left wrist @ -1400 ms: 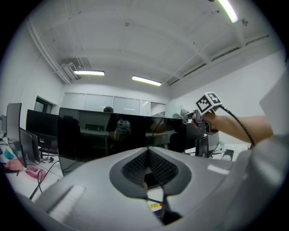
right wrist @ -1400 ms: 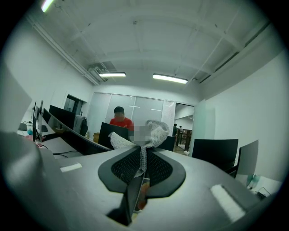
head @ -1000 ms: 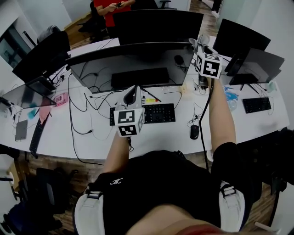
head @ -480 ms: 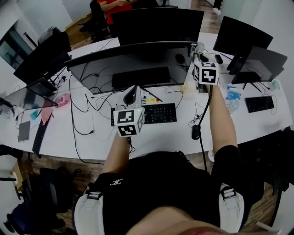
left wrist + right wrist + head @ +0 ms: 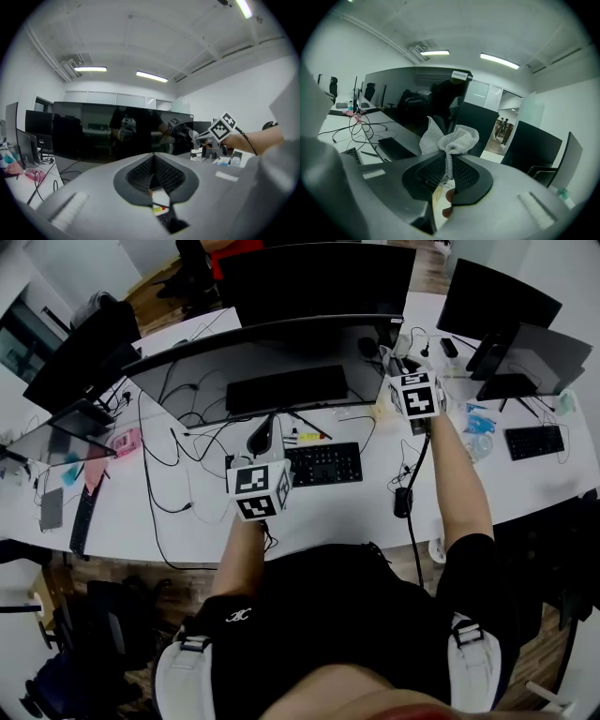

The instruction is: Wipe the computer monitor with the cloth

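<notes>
A wide curved dark monitor (image 5: 272,357) stands across the white desk (image 5: 187,521), and it fills the middle of the left gripper view (image 5: 117,136). My right gripper (image 5: 405,360) hangs by the monitor's right end, shut on a bunched grey cloth (image 5: 400,341). In the right gripper view the cloth (image 5: 450,138) puffs out above the closed jaws of the right gripper (image 5: 447,157), with the monitor (image 5: 408,103) to the left behind it. My left gripper (image 5: 265,435) hovers over the desk before the screen's middle. In its own view the left gripper (image 5: 153,157) is shut and empty.
A black keyboard (image 5: 323,465) and a mouse (image 5: 402,502) lie under the screen, among loose cables (image 5: 178,474). More monitors stand at the left (image 5: 80,352) and the right (image 5: 525,352). A second keyboard (image 5: 534,442) lies far right. A person in red (image 5: 230,251) is beyond the desk.
My right gripper with the cloth has come down and slightly left beside the monitor's right end. The left gripper has hardly moved.
</notes>
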A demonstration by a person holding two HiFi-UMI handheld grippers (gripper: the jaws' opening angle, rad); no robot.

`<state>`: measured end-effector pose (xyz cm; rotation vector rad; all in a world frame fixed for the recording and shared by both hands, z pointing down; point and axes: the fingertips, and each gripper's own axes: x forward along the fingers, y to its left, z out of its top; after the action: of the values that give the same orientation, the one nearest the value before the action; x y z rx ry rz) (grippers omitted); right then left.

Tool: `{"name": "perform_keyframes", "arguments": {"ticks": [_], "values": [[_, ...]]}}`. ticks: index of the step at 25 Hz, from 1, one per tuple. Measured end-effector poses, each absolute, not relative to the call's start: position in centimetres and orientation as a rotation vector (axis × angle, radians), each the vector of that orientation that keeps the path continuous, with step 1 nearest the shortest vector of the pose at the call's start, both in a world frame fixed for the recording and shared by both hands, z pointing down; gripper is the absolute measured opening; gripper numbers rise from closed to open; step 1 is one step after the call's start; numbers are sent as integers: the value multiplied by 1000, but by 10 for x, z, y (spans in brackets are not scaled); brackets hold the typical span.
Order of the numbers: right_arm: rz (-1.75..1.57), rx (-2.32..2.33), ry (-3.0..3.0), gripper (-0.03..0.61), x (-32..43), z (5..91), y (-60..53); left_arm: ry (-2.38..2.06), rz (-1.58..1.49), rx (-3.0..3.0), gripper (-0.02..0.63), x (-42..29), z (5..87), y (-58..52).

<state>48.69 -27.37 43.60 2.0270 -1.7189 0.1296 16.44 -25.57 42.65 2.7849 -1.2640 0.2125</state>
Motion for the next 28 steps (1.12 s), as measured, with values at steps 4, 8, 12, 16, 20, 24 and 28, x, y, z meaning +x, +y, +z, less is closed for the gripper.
{"name": "perform_keyframes", "arguments": {"ticks": [4, 8, 12, 16, 20, 24, 28], "values": [[167, 1966, -1700, 28, 484, 466, -270, -1237, 217, 2732, 52, 165, 438, -256], [166, 1897, -1670, 28, 480, 497, -270, -1240, 196, 2713, 52, 163, 444, -256], [185, 1842, -1647, 28, 480, 532, -268, -1265, 217, 2729, 52, 161, 450, -256], [223, 1792, -1629, 28, 479, 560, -266, -1270, 249, 2714, 52, 159, 457, -258], [291, 1748, -1608, 28, 478, 589, -265, -1280, 286, 2693, 52, 154, 467, -259], [347, 1721, -1582, 28, 479, 620, -268, -1294, 326, 2685, 52, 148, 475, -262], [429, 1684, -1560, 28, 481, 654, -267, -1340, 342, 2673, 52, 139, 478, -263]]}}
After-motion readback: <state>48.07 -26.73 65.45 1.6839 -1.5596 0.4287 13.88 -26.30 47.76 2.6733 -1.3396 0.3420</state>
